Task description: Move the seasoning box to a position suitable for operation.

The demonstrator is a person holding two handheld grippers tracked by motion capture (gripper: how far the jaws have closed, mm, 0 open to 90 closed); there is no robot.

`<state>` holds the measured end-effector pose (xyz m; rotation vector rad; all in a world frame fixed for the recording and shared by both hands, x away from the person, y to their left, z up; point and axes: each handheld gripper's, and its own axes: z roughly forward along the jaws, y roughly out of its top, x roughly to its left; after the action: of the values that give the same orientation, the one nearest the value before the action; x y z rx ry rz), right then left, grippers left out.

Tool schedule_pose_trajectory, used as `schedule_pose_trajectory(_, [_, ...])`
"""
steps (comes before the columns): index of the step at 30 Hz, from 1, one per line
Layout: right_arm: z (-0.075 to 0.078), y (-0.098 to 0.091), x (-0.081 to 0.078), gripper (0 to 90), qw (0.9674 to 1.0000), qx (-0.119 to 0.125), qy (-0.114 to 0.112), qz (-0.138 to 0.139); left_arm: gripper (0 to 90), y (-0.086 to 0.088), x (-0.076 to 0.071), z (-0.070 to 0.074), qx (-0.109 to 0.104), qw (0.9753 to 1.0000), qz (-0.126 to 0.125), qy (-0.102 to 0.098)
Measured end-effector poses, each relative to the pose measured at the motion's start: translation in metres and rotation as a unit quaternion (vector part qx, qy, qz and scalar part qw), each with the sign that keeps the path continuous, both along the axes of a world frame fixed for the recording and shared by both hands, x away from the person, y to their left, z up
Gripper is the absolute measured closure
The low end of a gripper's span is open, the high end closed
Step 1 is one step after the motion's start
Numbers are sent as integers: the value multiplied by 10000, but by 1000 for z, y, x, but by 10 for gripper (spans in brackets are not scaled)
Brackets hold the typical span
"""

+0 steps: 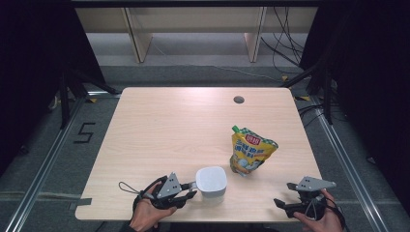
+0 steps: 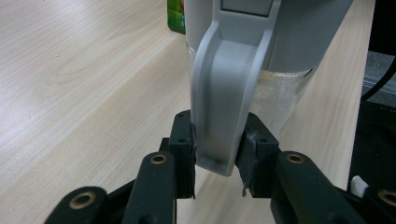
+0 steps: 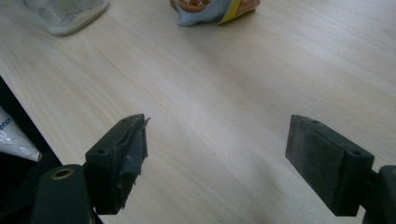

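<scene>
Hands sit low at the near edge of the pale wooden table point(image 1: 159, 125), 1 at each corner. The left gripper point(image 1: 189, 190) lies level, pointing right at the clear plastic jug with a grey-white lid and grey handle point(image 1: 211, 181), which stands upright near the front edge. Its 2 jaws are clamped on that grey handle point(image 2: 224, 112). The right gripper point(image 1: 286, 195) hovers over bare wood, jaws wide apart and holding nothing. Beyond the jug stands a yellow snack pouch point(image 1: 251, 151).
</scene>
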<state>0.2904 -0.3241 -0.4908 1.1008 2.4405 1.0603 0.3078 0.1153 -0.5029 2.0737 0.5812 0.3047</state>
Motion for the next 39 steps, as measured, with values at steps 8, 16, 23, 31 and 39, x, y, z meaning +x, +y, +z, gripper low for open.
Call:
schedule_pose_trajectory(8, [0,1,0,217,10000,-72,-24,-1,689,0,4,0,41,9999,114,-62])
schedule_pose_trajectory(16, [0,1,0,217,10000,-45,-5,-18,685,-1,4,0,48,9999,137,-51])
schedule_pose_trajectory(23, [0,1,1,217,10000,-68,-34,40,421,9,-5,12,213,9991,339,126])
schedule_pose_trajectory(31, [0,1,2,217,10000,-52,19,-4,324,11,-10,36,-343,9974,576,264])
schedule_pose_trajectory(39, [0,3,1,216,9999,-96,36,-22,304,4,-14,53,-546,9953,734,323])
